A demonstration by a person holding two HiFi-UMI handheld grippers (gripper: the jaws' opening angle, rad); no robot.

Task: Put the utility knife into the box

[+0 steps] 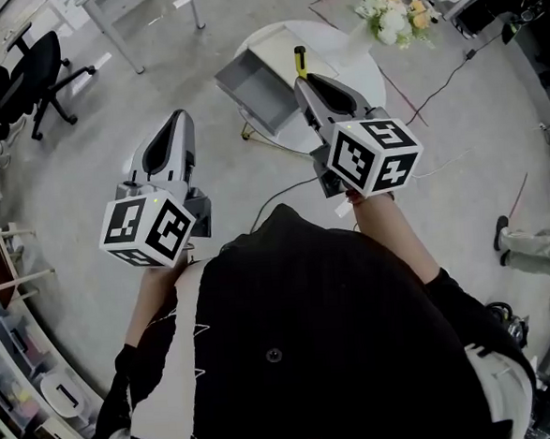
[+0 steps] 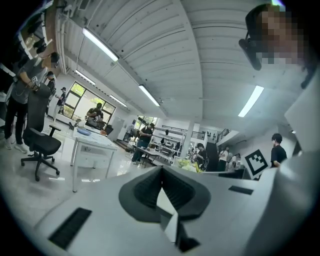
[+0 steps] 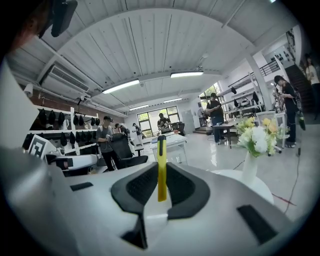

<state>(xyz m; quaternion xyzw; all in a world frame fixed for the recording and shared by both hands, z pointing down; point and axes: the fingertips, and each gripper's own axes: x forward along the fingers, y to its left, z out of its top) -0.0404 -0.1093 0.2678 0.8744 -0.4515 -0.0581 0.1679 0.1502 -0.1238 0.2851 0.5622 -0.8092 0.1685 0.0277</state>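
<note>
My right gripper [image 1: 303, 75] is shut on a yellow utility knife [image 1: 300, 62], which sticks out past its tips above the round white table [image 1: 359, 77]. In the right gripper view the knife [image 3: 161, 167] stands upright between the dark pads of that gripper [image 3: 161, 187]. The open grey box [image 1: 259, 91] sits on the table's left side, just left of the knife. My left gripper [image 1: 179, 114] hangs over the floor to the left of the table, its jaws closed with nothing in them; its own view shows the closed gripper [image 2: 161, 184] aimed across the room.
A vase of flowers [image 1: 390, 13] stands at the table's far right edge. A black office chair [image 1: 32, 76] is at the far left, and a white table's legs [image 1: 121, 28] rise beyond. Cables [image 1: 435, 90] run over the floor on the right. Several people stand farther off.
</note>
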